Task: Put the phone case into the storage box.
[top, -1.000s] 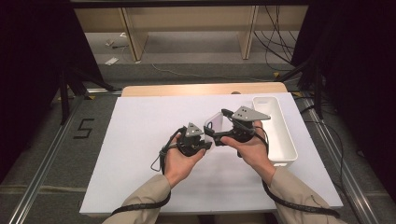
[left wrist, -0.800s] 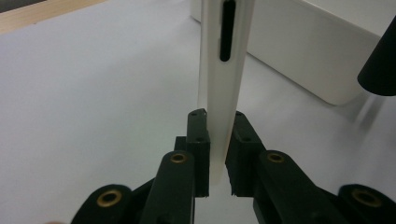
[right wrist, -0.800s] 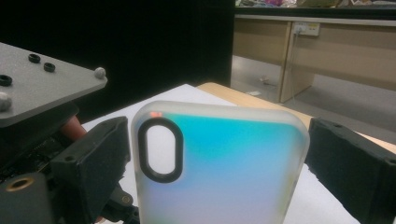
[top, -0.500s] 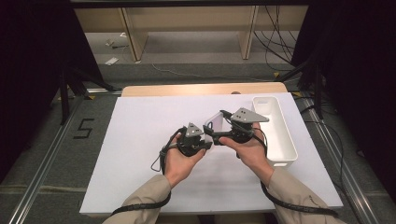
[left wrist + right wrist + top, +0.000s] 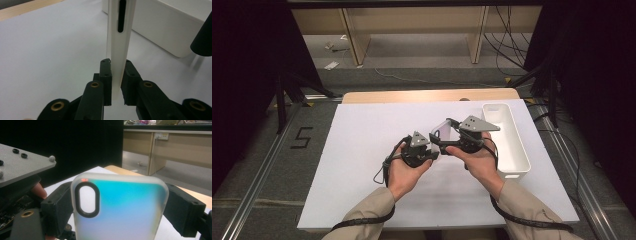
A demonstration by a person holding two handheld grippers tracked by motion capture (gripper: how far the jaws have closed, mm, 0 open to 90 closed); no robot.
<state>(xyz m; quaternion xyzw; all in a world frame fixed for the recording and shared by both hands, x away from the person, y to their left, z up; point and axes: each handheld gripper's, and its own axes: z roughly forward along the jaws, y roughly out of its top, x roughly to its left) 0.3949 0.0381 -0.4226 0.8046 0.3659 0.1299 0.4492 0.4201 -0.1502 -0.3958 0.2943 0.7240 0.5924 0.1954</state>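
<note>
A translucent white phone case (image 5: 443,130) with an oval camera cut-out is held above the table between both grippers. In the left gripper view my left gripper (image 5: 117,72) is shut on the case's thin edge (image 5: 120,50), one pad on each face. In the right gripper view the case (image 5: 125,215) stands upright, and my right gripper (image 5: 117,205) spans its width with a pad against each side. Its jaws have just been closing on the case. In the high view the left gripper (image 5: 432,144) and right gripper (image 5: 448,136) meet at the table's middle.
A long white bin (image 5: 524,160) stands at the table's right, close beside the right hand; it is seen again in the left gripper view (image 5: 170,30). White sheet (image 5: 362,150) covers the table, with a wooden strip (image 5: 412,95) at the far edge.
</note>
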